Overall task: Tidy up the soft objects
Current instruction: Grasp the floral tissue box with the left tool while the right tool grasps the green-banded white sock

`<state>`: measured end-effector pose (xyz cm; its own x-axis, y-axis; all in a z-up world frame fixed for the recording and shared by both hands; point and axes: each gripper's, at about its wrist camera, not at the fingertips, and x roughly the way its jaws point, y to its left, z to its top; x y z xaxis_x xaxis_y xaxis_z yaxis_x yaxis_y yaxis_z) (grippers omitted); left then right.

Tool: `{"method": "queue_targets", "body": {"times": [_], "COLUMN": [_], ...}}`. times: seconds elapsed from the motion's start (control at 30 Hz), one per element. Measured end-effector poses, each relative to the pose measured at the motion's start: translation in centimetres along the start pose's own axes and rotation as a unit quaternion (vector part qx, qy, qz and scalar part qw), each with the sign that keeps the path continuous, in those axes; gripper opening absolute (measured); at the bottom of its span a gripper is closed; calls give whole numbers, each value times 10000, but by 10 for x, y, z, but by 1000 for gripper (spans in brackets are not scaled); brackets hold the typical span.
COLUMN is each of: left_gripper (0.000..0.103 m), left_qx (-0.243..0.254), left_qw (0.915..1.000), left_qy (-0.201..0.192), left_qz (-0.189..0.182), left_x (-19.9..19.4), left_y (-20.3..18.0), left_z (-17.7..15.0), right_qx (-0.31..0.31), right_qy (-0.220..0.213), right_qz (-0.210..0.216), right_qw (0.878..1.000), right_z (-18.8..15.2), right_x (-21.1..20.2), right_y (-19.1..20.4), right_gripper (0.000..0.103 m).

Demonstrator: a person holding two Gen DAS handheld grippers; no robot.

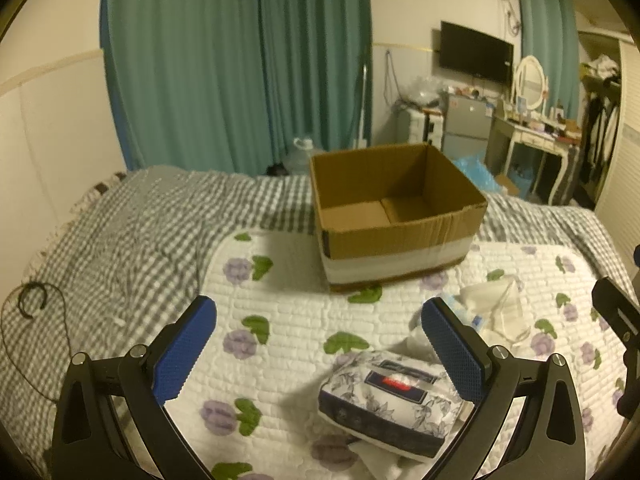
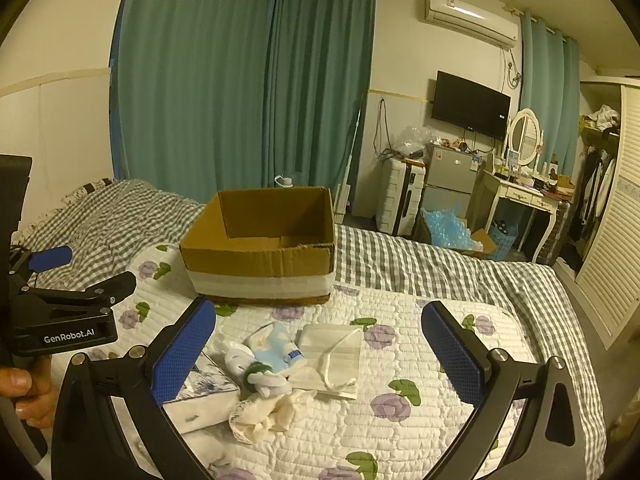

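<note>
An open, empty cardboard box stands on a white quilted pad with purple flowers on the bed. A floral tissue pack lies in front of it, under my open left gripper. A white face mask, a small blue-and-white cloth and a cream cloth lie beside the pack. My right gripper is open and empty above them. The left gripper also shows at the left of the right wrist view.
A grey checked blanket covers the bed. A black cord lies on it at the left. Teal curtains, a suitcase, a small fridge and a dressing table stand beyond the bed.
</note>
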<state>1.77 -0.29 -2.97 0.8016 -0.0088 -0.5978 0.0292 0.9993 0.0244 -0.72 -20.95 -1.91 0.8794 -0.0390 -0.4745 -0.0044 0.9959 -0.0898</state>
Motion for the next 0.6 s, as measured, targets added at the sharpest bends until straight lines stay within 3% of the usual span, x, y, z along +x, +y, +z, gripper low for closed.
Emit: {"method": "queue_targets", "body": {"times": [0.3, 0.6], "left_gripper": [103, 103], "left_qx": [324, 492], "left_qw": [9980, 9874], "left_qy": [447, 1274], "left_qz": [-317, -797], "left_x": [23, 48], "left_y": [-14, -28], "left_z": [-23, -58], "right_qx": [-118, -89], "right_qy": [282, 689], "right_qz": [27, 106], "right_qw": [9995, 9975], "right_z": [-20, -49], "right_x": [22, 42], "right_y": [-7, -19], "right_gripper": [103, 103]}}
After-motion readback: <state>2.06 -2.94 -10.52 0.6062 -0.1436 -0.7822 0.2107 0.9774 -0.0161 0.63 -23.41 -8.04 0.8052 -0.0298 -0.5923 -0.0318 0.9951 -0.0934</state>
